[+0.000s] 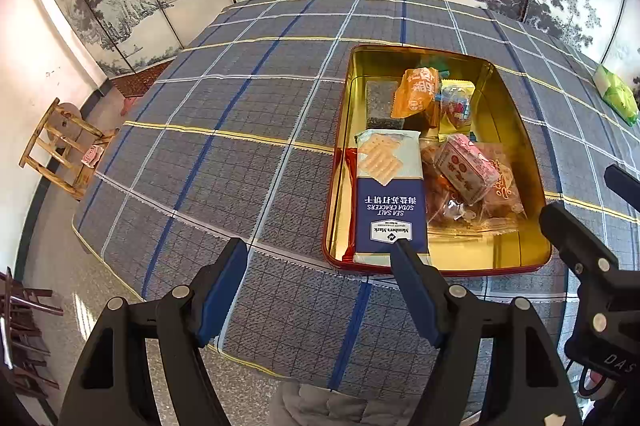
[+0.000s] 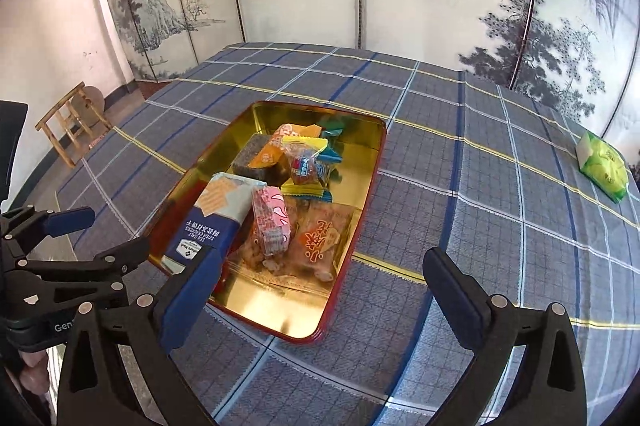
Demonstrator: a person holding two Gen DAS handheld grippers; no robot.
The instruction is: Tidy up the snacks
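Observation:
A gold tin tray with a red rim (image 1: 516, 250) (image 2: 280, 318) sits on the checked tablecloth and holds several snacks. A blue soda cracker pack (image 1: 390, 198) (image 2: 212, 222) lies along its left side. Beside it lie a pink packet (image 1: 466, 166) (image 2: 272, 222), an orange packet (image 1: 416, 92), a dark block (image 1: 380, 102) and clear-wrapped sweets. My left gripper (image 1: 320, 254) is open and empty, just in front of the tray's near left corner. My right gripper (image 2: 320, 262) is open and empty above the tray's near end.
A green packet (image 1: 616, 94) (image 2: 604, 166) lies at the table's far right. A wooden stool (image 1: 60, 150) (image 2: 74, 128) stands on the floor to the left. A painted folding screen stands behind the table.

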